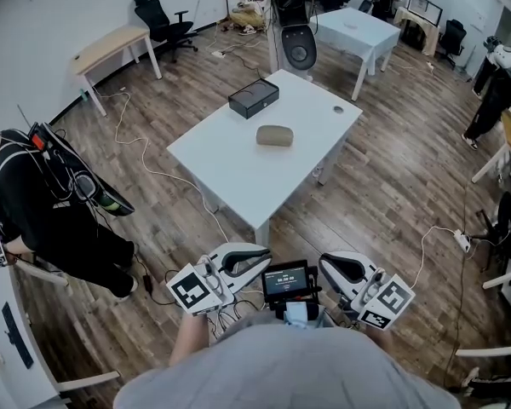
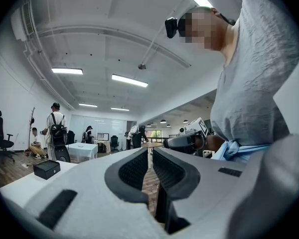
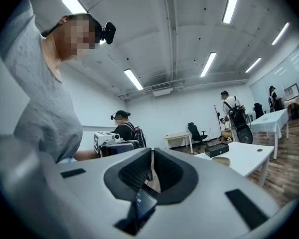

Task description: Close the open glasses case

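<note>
Glasses case on white table, untouched

- My head camera looks steeply down from the wearer's head. The desk stands well ahead, and the left gripper and right gripper sit close under the lens.
- The left gripper's camera looks along its jaws, tilted upward, across the wearer's chest toward the right gripper.
- The right gripper's camera mirrors that, facing the left gripper.
- All three views share the far desk and the black box on it.
</note>
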`<control>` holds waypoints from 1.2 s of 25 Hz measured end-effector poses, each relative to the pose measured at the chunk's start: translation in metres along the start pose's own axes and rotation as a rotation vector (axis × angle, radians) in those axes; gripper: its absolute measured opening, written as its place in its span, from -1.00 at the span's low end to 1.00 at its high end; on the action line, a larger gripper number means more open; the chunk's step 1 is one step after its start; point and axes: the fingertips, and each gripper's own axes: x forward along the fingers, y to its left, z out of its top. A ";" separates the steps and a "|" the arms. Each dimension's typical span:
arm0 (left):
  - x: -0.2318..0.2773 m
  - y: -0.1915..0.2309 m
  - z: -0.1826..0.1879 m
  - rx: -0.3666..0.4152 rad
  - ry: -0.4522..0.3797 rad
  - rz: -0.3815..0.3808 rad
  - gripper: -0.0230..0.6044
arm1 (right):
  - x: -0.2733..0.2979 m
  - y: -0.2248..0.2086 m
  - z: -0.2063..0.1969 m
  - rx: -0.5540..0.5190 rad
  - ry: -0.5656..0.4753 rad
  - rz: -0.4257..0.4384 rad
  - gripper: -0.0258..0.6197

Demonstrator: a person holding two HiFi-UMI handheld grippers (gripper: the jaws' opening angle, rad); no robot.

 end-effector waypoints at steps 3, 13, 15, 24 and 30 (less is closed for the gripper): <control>0.000 0.001 -0.001 0.000 0.006 -0.006 -0.79 | 0.004 0.002 -0.002 -0.036 0.022 0.008 -0.81; 0.000 0.000 0.000 -0.051 0.037 -0.010 -0.79 | 0.010 0.001 -0.003 -0.049 0.040 -0.008 -0.81; -0.003 0.000 -0.003 -0.055 0.040 -0.008 -0.79 | 0.011 0.001 -0.004 -0.051 0.045 -0.013 -0.81; -0.009 0.009 -0.011 -0.069 0.043 0.004 -0.79 | 0.015 0.000 -0.009 -0.049 0.069 -0.026 -0.81; 0.004 0.031 -0.021 -0.080 0.063 0.022 -0.79 | 0.025 -0.038 -0.011 -0.036 0.084 -0.022 -0.81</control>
